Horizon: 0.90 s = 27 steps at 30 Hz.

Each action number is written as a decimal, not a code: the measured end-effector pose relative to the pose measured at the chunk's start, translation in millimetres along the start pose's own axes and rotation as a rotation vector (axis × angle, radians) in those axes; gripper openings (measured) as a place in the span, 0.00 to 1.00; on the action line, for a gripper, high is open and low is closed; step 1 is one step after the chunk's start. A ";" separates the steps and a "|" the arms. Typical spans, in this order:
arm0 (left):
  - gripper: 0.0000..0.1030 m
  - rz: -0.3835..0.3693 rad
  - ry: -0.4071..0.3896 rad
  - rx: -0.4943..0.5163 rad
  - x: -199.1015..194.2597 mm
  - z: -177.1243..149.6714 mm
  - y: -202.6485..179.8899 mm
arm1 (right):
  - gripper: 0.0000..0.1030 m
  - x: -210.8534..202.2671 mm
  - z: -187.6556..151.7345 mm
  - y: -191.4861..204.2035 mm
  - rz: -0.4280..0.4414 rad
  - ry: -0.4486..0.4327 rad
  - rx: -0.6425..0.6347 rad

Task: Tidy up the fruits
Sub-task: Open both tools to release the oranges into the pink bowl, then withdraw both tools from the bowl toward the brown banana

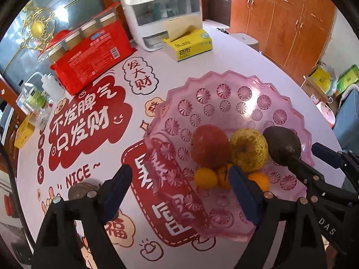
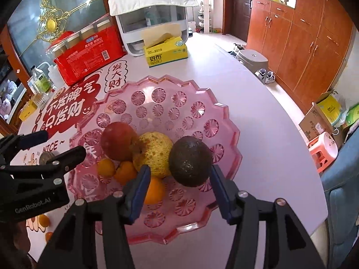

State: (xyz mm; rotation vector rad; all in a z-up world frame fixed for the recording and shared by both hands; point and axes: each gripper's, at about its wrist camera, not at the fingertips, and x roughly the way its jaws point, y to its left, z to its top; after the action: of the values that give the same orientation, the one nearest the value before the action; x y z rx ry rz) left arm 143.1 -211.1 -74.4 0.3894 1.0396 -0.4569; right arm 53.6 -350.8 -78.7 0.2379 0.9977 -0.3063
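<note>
We are at the placing step: our right claw [image 2: 179, 190] sits with its fingers spread on either side of the avocado [image 2: 190, 161], which rests in the pink bowl [image 2: 224, 121] beside the pear [image 2: 154, 152] and the red apple [image 2: 117, 141], with small oranges [image 2: 125, 171] below them. Whether the pads touch the avocado we cannot quite tell. Our left claw [image 1: 179, 192] hangs spread and empty over the bowl's near rim. Next, we judge, comes fetching the loose small oranges [image 2: 43, 220] and a brownish fruit [image 2: 47, 157] left on the table [image 2: 258, 123]. A tissue box [image 2: 166, 51] and wooden cabinets [image 2: 303, 44] stand beyond.
</note>
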 end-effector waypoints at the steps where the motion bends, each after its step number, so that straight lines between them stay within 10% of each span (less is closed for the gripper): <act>1: 0.84 -0.001 -0.001 -0.004 -1.7 -1.2 1.6 | 0.54 -1.3 -0.1 1.6 0.003 -0.001 -0.001; 27: 0.87 0.030 -0.143 -0.094 -108.0 -51.9 141.4 | 0.54 -73.2 -6.6 94.0 -0.003 -0.119 -0.003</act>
State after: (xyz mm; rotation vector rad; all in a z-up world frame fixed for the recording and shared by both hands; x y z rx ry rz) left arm 134.5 -46.6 10.7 0.2840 0.9121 -0.4018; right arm 45.2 -250.6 -14.6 0.2131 0.8810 -0.3179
